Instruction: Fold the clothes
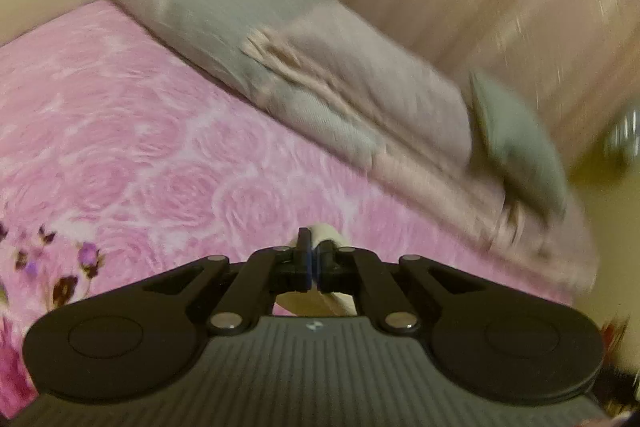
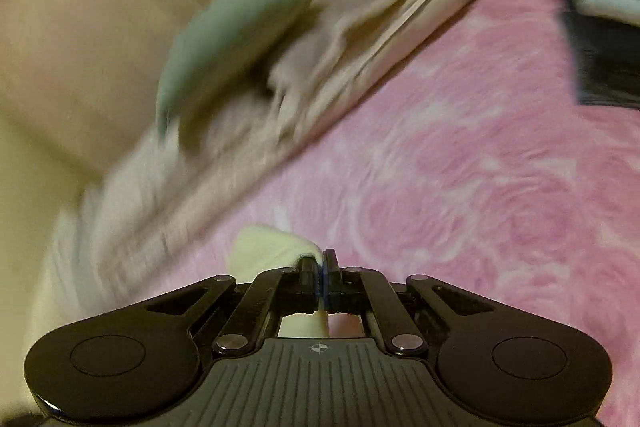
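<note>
With the left gripper (image 1: pixel 311 261) and right gripper (image 2: pixel 322 277) each clenched on the cream garment (image 2: pixel 268 247), lift evenly (keeping its edge taut) above the pink bed (image 2: pixel 460 147).

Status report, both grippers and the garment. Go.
Left gripper shut on cream cloth. Right gripper shut on cream cloth too. Pink bedspread below, folded blanket at its edge, nothing blocking.
</note>
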Available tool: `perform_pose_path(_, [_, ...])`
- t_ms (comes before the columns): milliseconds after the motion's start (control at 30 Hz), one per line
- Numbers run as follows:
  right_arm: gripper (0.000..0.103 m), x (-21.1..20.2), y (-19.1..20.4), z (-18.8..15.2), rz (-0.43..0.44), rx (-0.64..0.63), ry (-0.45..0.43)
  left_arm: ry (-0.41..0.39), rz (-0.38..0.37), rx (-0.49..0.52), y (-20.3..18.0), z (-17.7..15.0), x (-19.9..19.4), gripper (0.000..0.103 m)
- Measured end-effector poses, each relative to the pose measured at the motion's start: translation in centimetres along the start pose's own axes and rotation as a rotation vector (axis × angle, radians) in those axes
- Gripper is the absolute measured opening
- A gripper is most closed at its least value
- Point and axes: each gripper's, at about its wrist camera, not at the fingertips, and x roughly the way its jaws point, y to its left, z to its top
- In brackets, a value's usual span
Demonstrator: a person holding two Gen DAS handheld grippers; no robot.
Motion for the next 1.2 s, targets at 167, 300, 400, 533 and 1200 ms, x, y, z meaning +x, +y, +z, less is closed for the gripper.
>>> perform_pose_path(167, [0.0, -6.3, 0.3, 2.9, 0.079, 0.186, -0.129, -0.004, -0.065, -0.037, -0.7, 1.0, -4.6, 0.001])
perform_pose_path(300, [0.0, -11.9, 3.4, 5.1, 0.167, 0.152, -0.184, -0.045, -0.145, -0.035, -2.3, 2.2, -11.0, 0.001])
perform_pose_path(400, [0.0, -15.7, 6.5, 7.2, 0.234, 0.065, -0.252, -0.134, -0.194, -0.056, -2.9, 5.1, -13.7, 0.001])
perform_pose_path(533, [0.0, -13.0, 10.7, 10.0, 0.285, -0.01, -0.309, -0.208, -0.247, -0.062, -3.7, 10.0, -8.7, 0.001])
perform_pose_path(1200, [0.079, 14.2, -4.1, -4.0, -0.334, -0.078, 0.235, 0.403, 0.048, 0.018, 5.4, -9.4, 18.8, 0.03])
